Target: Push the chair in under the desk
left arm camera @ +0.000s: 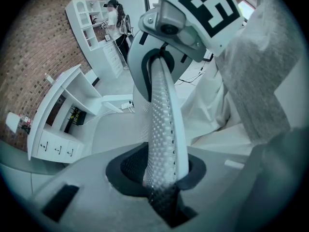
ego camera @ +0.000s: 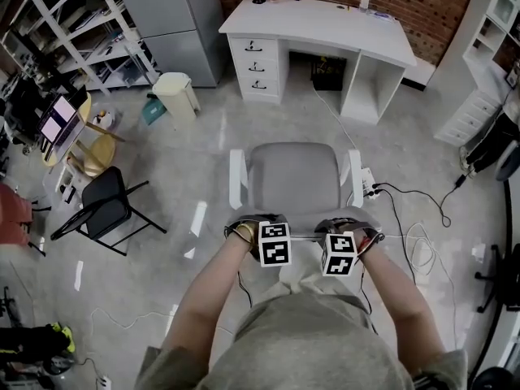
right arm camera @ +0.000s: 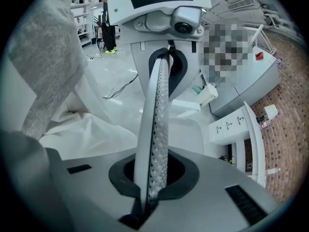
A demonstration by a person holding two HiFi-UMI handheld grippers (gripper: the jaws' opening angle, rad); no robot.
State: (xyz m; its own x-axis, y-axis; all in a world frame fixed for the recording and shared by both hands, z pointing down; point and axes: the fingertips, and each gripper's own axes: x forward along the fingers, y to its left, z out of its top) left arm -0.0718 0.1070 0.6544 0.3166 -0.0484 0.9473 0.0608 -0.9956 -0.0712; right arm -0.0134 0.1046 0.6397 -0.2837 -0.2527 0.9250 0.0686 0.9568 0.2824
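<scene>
Chair (ego camera: pixel 294 177): stands on the floor (ego camera: pixel 203 149), seat facing the bench (ego camera: pixel 325 23), well apart from it and not under it. Left tool (left arm camera: pixel 163 180) and right tool (right arm camera: pixel 153 187): each clamped on the top rim of the backrest (ego camera: pixel 302 236), side by side.

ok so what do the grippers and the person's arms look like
The left gripper and right gripper match: each has a pale grey plastic body, a dark collar round the jaws, and a white cube printed with black square markers. The person wears a grey short-sleeved top, and the forearms are bare.
</scene>
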